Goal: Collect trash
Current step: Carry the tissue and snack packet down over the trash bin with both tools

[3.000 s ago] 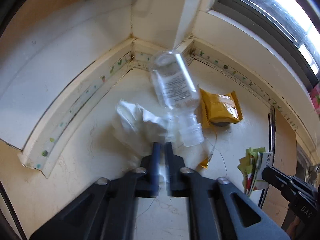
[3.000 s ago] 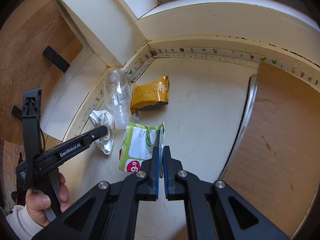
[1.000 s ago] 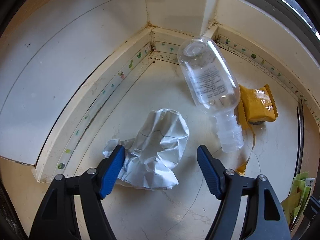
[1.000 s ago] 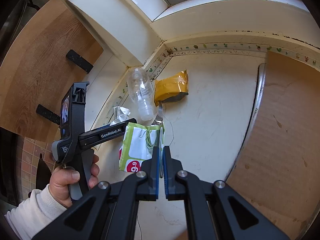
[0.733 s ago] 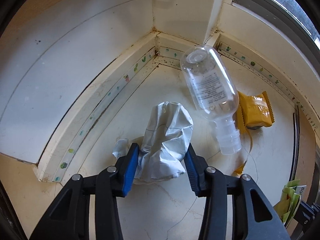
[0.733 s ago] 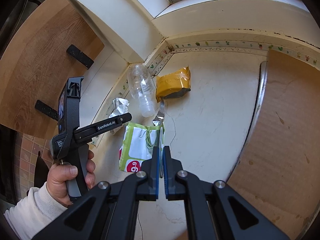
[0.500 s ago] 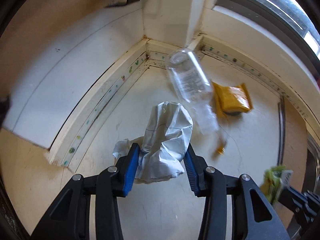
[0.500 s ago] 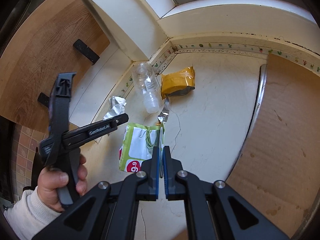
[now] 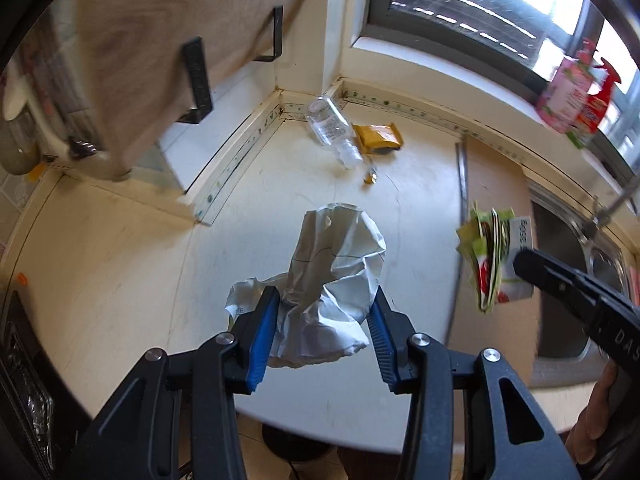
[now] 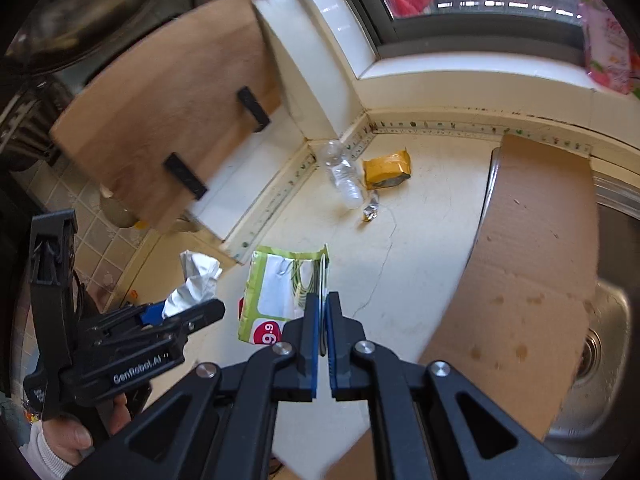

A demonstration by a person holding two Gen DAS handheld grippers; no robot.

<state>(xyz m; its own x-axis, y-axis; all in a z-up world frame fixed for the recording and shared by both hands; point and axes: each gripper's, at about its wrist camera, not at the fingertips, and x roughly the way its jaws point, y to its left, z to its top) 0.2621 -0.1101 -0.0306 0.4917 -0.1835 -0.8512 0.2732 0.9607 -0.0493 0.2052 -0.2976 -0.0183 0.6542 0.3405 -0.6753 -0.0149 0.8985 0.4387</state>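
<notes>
My left gripper [image 9: 322, 316] is shut on a crumpled white paper ball [image 9: 334, 280] and holds it lifted above the cream countertop [image 9: 120, 272]; the ball also shows in the right wrist view [image 10: 196, 284]. My right gripper [image 10: 323, 320] is shut on a green and white snack wrapper [image 10: 280, 292], also lifted; the wrapper shows in the left wrist view [image 9: 492, 260]. A clear plastic bottle [image 9: 332, 132], a yellow packet [image 9: 378, 136] and a small foil scrap [image 9: 372, 176] lie in the far corner of the counter.
A brown cardboard sheet [image 10: 532, 264] covers the counter on the right, beside a steel sink [image 10: 604, 344]. A wooden shelf with black brackets [image 10: 168, 112] hangs over the left. A window [image 9: 480, 12] with a pink spray bottle [image 9: 576, 92] on its sill is behind.
My left gripper opened, closed on the paper ball and lifted it up and back from the corner. My right gripper also pulled back and up with the wrapper.
</notes>
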